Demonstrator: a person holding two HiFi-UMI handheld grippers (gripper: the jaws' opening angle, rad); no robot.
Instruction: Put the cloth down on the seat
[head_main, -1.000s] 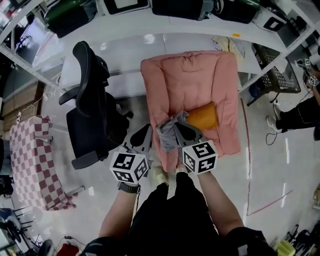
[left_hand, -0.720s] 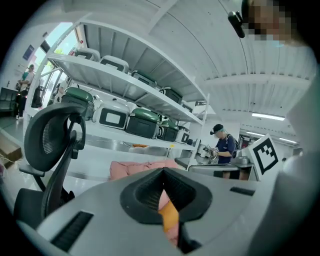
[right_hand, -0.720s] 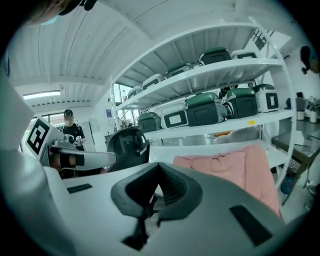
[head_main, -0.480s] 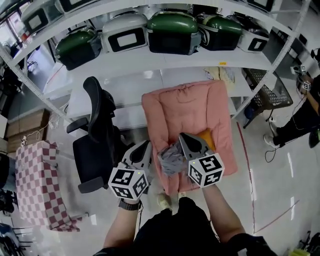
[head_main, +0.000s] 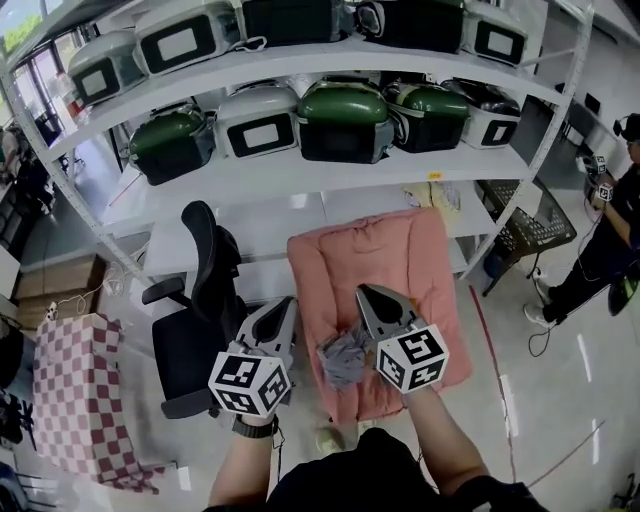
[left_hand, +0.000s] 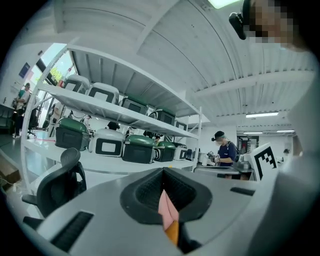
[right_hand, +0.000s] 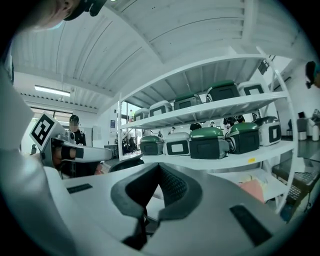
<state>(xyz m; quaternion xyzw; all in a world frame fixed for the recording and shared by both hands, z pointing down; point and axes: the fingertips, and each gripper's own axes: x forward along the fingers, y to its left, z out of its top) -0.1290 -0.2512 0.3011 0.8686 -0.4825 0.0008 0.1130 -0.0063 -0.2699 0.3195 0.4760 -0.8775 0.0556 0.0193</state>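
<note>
A crumpled grey cloth (head_main: 344, 359) lies on the front of the pink padded seat (head_main: 375, 265). Both grippers are held above it and point towards the shelves. My left gripper (head_main: 288, 301) is to the left of the cloth, over the seat's left edge. It is shut and empty: its own view shows only a thin slit with pink and orange behind (left_hand: 165, 210). My right gripper (head_main: 363, 291) is just right of the cloth, also shut with nothing in it (right_hand: 158, 172). The right gripper's marker cube (head_main: 412, 357) covers the cloth's right side.
A black office chair (head_main: 205, 300) stands just left of the seat. A red-and-white checked cover (head_main: 80, 390) is further left. White shelving (head_main: 300, 165) with green and white cases (head_main: 345, 120) runs behind. A wire basket (head_main: 530, 225) and a person (head_main: 610, 230) are at the right.
The head view has tilted up, so the shelves now fill the top. Both grippers stay shut either side of the cloth. The orange cushion has slipped out of sight behind the right gripper.
</note>
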